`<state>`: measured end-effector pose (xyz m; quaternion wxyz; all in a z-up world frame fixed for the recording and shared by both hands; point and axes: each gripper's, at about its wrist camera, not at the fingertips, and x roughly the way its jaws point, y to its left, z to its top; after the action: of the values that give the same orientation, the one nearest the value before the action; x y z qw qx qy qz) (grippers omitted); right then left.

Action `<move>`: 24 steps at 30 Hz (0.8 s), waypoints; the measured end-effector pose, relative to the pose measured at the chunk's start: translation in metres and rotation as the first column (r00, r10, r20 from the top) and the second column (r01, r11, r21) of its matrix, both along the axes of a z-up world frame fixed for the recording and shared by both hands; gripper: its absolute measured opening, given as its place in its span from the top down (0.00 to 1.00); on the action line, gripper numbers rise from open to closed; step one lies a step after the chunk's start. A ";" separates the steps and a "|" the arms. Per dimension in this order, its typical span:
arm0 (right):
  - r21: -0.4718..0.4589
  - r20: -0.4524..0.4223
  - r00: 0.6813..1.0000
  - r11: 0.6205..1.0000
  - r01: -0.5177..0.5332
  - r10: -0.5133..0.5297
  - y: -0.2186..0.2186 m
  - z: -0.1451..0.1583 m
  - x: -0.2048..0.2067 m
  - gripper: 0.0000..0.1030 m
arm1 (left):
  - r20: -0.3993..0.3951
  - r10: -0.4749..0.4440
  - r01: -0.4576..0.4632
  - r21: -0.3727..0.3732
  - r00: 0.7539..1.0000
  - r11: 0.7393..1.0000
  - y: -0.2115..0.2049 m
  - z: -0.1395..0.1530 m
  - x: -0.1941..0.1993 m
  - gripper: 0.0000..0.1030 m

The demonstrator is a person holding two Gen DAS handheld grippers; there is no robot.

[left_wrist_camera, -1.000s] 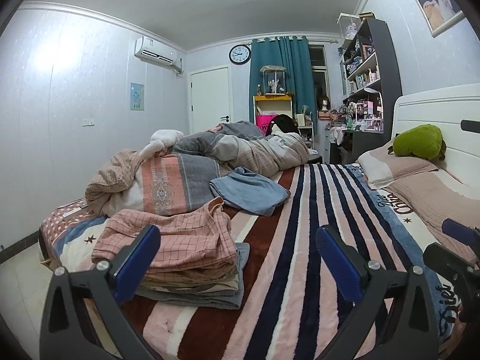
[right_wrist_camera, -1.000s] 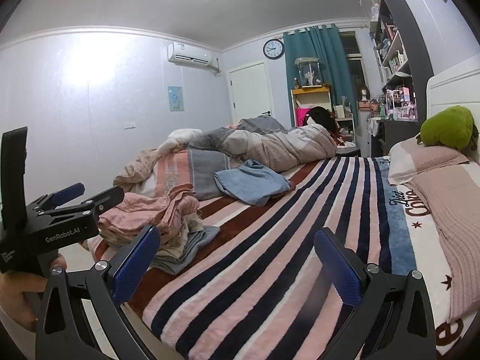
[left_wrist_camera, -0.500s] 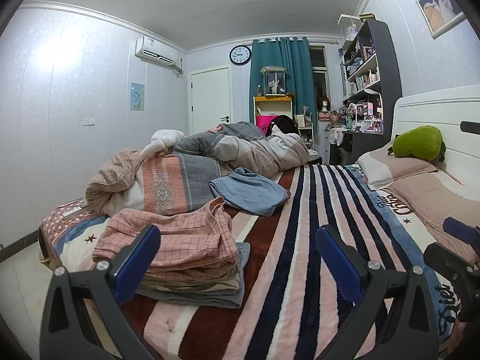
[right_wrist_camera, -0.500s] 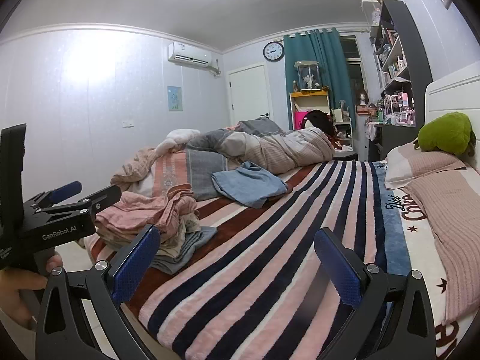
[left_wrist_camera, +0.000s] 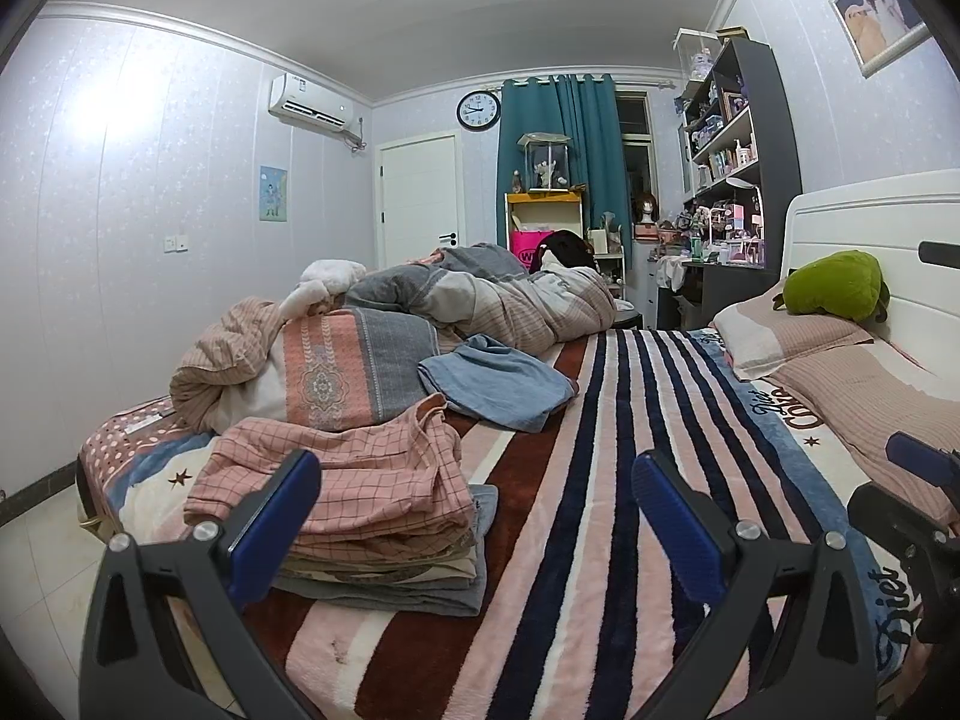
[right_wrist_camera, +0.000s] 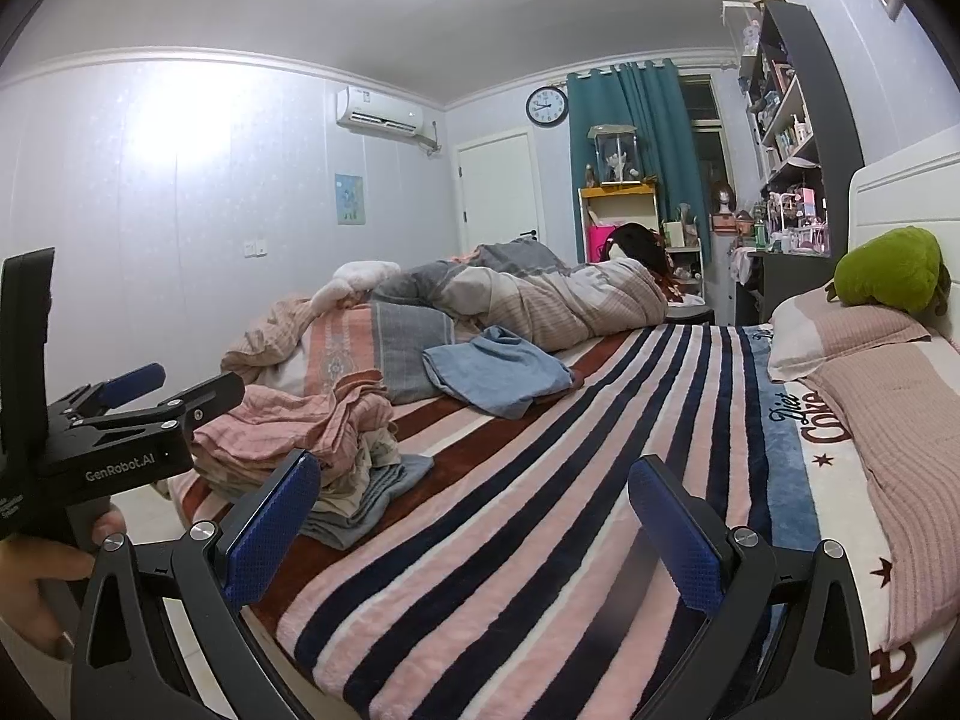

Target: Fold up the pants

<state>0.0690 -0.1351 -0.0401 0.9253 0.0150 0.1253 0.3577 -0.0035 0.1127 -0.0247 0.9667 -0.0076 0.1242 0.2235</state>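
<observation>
Your left claw (left_wrist_camera: 477,525) and right claw (right_wrist_camera: 474,525) both gape wide and hold nothing above the striped bed (left_wrist_camera: 600,540); just beyond your left claw, the pink checked pants (left_wrist_camera: 360,480) top a folded stack (left_wrist_camera: 390,564). Farther off lie loose blue pants (left_wrist_camera: 498,381); behind them, a heaped quilt (left_wrist_camera: 510,294).

The bed (left_wrist_camera: 600,540) is covered by a striped blanket (right_wrist_camera: 540,540) in pink, navy, white and brown. A stack (left_wrist_camera: 372,516) of folded clothes is set near the foot-side edge, with a pink checked piece on top and a grey one at the bottom. A loose blue garment (left_wrist_camera: 498,381) is laid beyond it on the stripes. Rumpled quilts (left_wrist_camera: 336,360) are heaped along the far side. 2 pillows (left_wrist_camera: 786,333) are placed by the white headboard (left_wrist_camera: 840,228), and a green plush (left_wrist_camera: 834,285) is rested on the farther one.
</observation>
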 end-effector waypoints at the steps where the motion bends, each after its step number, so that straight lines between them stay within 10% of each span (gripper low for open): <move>1: -0.002 0.001 1.000 1.000 -0.001 0.001 0.000 0.000 0.000 0.01 | 0.000 -0.001 0.001 0.000 1.000 1.000 0.000 0.000 0.000 0.01; 24: -0.001 0.004 1.000 1.000 0.000 0.000 -0.003 0.001 0.002 0.01 | 0.000 -0.003 0.003 -0.001 1.000 1.000 0.000 0.000 0.000 0.01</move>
<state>0.0705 -0.1380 -0.0388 0.9255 0.0135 0.1235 0.3578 -0.0038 0.1131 -0.0247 0.9670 -0.0078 0.1244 0.2221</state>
